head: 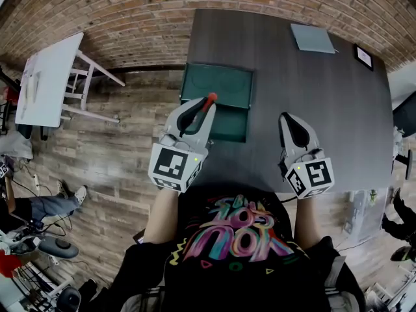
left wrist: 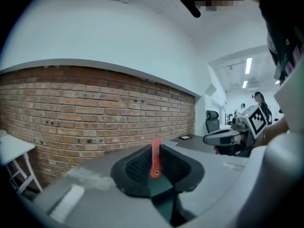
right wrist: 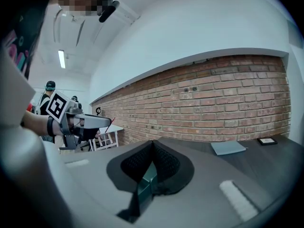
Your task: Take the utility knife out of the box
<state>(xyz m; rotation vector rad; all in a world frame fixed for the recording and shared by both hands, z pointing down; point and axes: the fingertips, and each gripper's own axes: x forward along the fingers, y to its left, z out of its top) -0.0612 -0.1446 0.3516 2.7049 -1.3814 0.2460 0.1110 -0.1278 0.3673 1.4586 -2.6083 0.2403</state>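
Note:
A red utility knife [head: 209,101] is pinched between the jaws of my left gripper [head: 197,111], which hangs above the open green box [head: 224,83] at the dark table's left edge. In the left gripper view the knife [left wrist: 155,156] stands upright in the shut pads, with the brick wall behind it. My right gripper [head: 292,121] hovers over bare tabletop to the right of the box. Its pads [right wrist: 164,163] meet with nothing between them. Part of the box [right wrist: 147,183] shows below them.
A grey-blue pad [head: 312,38] and a small black framed item [head: 363,56] lie at the far side of the dark table [head: 325,109]. A white side table [head: 49,80] stands on the wood floor to the left. A person's legs [head: 45,205] show at lower left.

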